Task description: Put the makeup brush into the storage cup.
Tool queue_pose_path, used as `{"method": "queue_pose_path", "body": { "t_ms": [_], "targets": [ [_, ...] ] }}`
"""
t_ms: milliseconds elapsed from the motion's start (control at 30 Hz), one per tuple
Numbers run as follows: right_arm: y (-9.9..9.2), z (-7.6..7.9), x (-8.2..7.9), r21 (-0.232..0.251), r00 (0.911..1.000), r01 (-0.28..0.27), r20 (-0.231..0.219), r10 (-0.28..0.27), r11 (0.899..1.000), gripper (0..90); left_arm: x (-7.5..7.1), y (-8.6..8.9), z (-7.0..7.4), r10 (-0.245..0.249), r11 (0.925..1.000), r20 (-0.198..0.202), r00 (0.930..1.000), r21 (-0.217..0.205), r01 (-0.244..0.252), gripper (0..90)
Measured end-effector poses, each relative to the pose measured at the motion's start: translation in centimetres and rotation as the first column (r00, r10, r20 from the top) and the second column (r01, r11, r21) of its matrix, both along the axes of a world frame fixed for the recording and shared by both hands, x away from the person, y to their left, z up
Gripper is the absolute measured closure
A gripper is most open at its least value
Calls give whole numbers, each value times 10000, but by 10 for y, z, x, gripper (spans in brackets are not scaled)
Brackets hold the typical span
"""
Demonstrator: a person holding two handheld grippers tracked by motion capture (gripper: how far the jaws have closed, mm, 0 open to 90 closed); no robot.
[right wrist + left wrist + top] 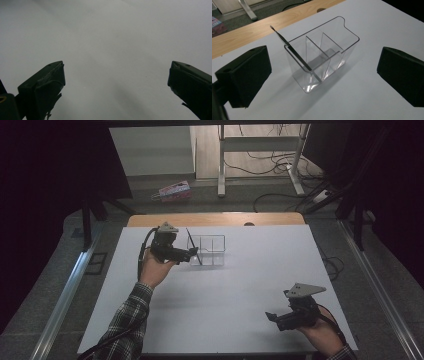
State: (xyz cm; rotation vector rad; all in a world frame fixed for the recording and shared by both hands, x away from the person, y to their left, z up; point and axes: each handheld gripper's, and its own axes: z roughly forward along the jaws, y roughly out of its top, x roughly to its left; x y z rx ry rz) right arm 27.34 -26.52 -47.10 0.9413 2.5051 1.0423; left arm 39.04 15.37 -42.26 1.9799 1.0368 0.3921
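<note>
Clear organizer (322, 58) sits straight ahead of the left gripper (322, 72), between its two spread jaws but a bit beyond the tips, not touched. It has three compartments split by clear dividers. A thin dark stick (290, 48) leans in the compartment at the gripper's left end of the box, tip poking up over the rim, foot on the bottom. In the high view the stick (194, 247) is just past the left gripper (192, 253), organizer (212, 249) right behind it. Left gripper released, holding nothing.

Right gripper (270, 316) is well apart, near the table's close edge, jaws wide, grasping nothing; ahead of it just bare white table (120, 37). Wooden strip (249, 30) runs along the far side of the table, beyond the organizer. Floor past that has cables (280, 162) and a pink box (175, 190).
</note>
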Motion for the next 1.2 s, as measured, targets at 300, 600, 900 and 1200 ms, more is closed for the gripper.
{"method": "queue_pose_path", "body": {
  "t_ms": [300, 600, 900, 1200],
  "targets": [
    [0, 0, 0, -1, 10000, -7, 35, 7, 10000, 13, -8, 2, 1, -79, 9999, 74, 9999, -69, 80, 0],
    [0, 1, 0, 54, 10000, 33, 13, -33, 10000, 13, -18, 8, -2, -67, 9996, 105, 9999, -268, 70, 0],
    [0, 0, 0, 44, 10000, 26, 16, -27, 10000, 13, -31, 15, -5, -91, 9993, 114, 9999, -356, 95, 0],
    [0, 1, -1, -9, 10000, 14, 25, -14, 10000, 14, -45, 22, -10, -59, 9986, 129, 9999, -518, 65, 0]
  ]
}}
